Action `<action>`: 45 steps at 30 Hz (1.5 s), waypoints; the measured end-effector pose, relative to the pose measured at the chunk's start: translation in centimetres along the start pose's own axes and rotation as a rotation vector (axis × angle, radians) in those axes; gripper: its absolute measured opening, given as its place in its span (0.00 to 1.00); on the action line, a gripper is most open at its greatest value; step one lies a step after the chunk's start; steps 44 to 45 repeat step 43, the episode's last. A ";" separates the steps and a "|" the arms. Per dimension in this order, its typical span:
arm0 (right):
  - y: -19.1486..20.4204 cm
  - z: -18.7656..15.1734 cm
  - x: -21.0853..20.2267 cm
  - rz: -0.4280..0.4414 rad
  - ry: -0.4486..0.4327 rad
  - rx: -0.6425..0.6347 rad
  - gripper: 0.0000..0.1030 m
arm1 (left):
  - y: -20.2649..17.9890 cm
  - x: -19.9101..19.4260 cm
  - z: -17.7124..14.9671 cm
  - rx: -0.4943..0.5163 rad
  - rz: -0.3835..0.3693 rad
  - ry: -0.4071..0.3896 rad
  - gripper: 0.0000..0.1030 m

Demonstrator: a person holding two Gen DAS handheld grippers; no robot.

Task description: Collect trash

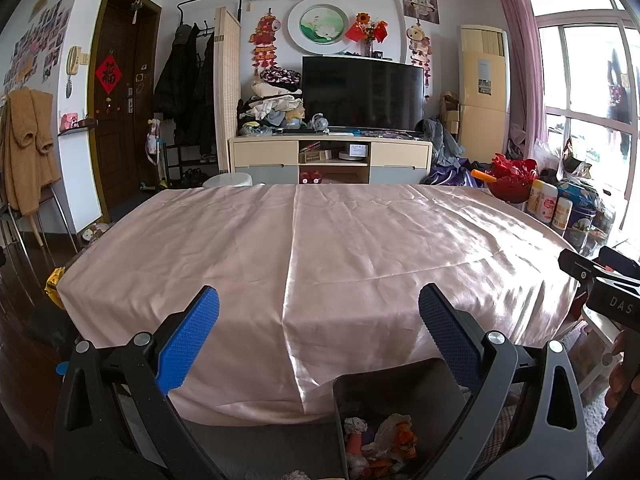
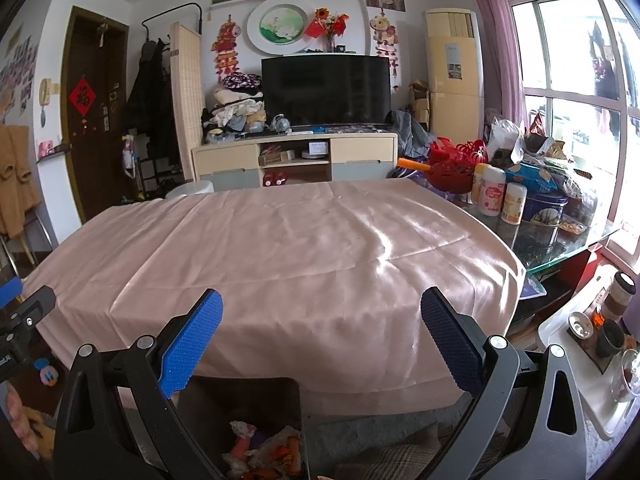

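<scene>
A dark trash bin stands on the floor in front of the table and holds crumpled wrappers and tissue. It also shows in the right wrist view, with the trash inside. The table carries a pink satin cloth with no trash visible on it. My left gripper is open and empty above the table's near edge. My right gripper is open and empty, to the right of the left one; its body shows at the right edge of the left wrist view.
Jars, tins and a red basket crowd a glass table at the right. A white tray with cups sits lower right. A TV cabinet, a white stool and a chair with a coat stand beyond.
</scene>
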State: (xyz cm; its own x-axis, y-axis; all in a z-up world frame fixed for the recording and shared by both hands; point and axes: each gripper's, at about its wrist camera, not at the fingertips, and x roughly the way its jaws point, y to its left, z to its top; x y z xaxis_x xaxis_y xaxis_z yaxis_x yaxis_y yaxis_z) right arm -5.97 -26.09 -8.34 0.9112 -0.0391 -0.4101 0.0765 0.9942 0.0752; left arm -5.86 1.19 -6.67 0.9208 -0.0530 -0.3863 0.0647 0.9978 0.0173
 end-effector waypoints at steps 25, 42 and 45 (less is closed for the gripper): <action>-0.1 -0.2 0.4 -0.002 0.015 -0.004 0.97 | -1.8 0.7 -0.3 -0.037 -0.025 0.061 0.92; 0.0 -0.1 0.6 0.000 0.029 -0.005 0.97 | -1.1 0.6 -0.4 -0.133 -0.045 0.072 0.92; 0.1 -0.1 0.6 -0.001 0.028 -0.005 0.97 | -1.0 0.6 -0.4 -0.137 -0.044 0.074 0.92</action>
